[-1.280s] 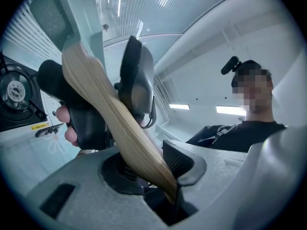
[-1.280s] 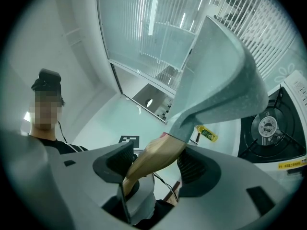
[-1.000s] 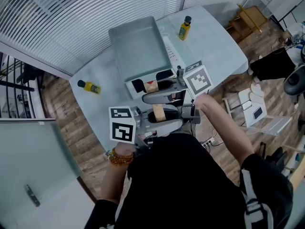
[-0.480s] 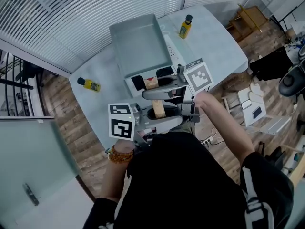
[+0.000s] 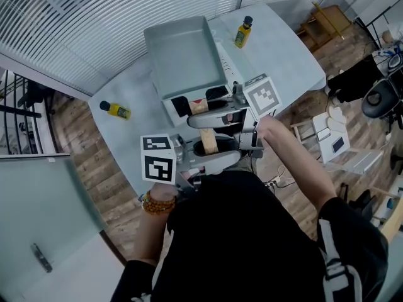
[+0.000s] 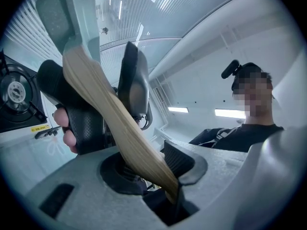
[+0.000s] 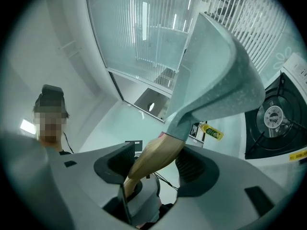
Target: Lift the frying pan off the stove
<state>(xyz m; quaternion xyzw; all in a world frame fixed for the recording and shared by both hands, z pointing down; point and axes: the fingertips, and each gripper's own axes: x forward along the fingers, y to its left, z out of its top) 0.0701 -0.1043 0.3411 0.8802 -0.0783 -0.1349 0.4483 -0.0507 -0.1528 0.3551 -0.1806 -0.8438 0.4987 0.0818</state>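
The grey rectangular frying pan [image 5: 186,55] hangs in the air over the white stove [image 5: 225,65], whose black burners [image 5: 181,107] show below it. Its wooden handle [image 5: 208,142] points toward me. My right gripper [image 5: 211,115] is shut on the handle close to the pan. My left gripper [image 5: 211,151] is nearer the handle's end, and its jaws are opening with the handle [image 6: 110,119] between them, resting against one pad [image 6: 178,163]. In the right gripper view the pan [image 7: 216,85] rises from the handle [image 7: 153,159] clamped in my right gripper [image 7: 156,164].
Two yellow bottles with dark caps stand on the pale table [image 5: 283,49], one at the far right [image 5: 243,33] and one at the left [image 5: 116,110]. A burner [image 7: 276,119] lies below the pan. Wooden floor surrounds the table.
The pan and both grippers have drifted slightly up and left in the head view. Both grippers remain on the handle.
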